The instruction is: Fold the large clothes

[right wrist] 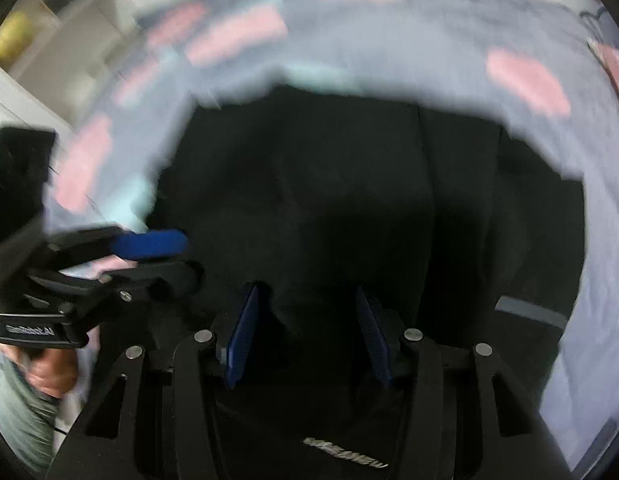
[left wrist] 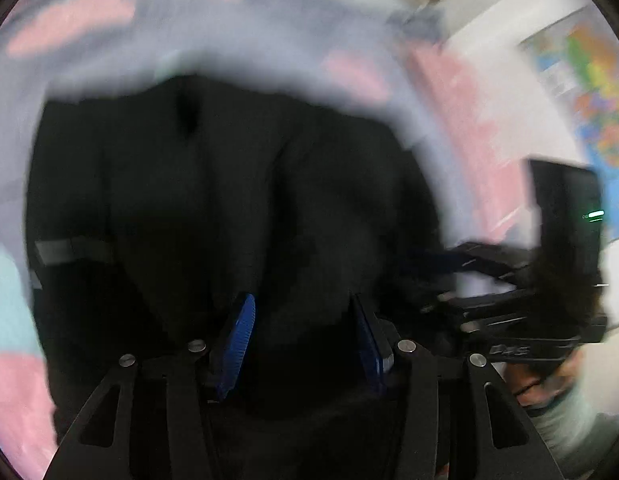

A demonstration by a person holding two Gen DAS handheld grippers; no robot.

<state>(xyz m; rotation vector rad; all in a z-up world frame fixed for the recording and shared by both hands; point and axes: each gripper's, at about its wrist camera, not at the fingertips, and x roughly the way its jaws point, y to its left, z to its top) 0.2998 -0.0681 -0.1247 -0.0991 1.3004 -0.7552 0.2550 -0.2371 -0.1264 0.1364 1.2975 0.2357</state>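
Pale grey bedding [left wrist: 237, 52] with pink and light blue patches covers the whole surface, and both views are blurred by motion. On it lies the black garment [left wrist: 229, 200], spread over the middle of the bedding; it fills the centre of both wrist views and reaches to the near edge under the tools. A grey strip [left wrist: 73, 251] shows on its left side in the left view, and some pale lettering [right wrist: 345, 452] sits at its near edge in the right view.

The left gripper [left wrist: 305, 332] points steeply down at the cloth. Its blue pads [left wrist: 241, 340] stand partly apart, and dark cloth shows in the gap, but I cannot tell if the pads press on it. The right gripper [right wrist: 309, 332] is the same: jaws about half open over the black cloth, with no clear pinch visible. Each tool appears also at the edge of the other view, so they work side by side, near each other.

I judge that the two tools stand together at the near edge so that they can handle one hem evenly, which keeps a fold straight.
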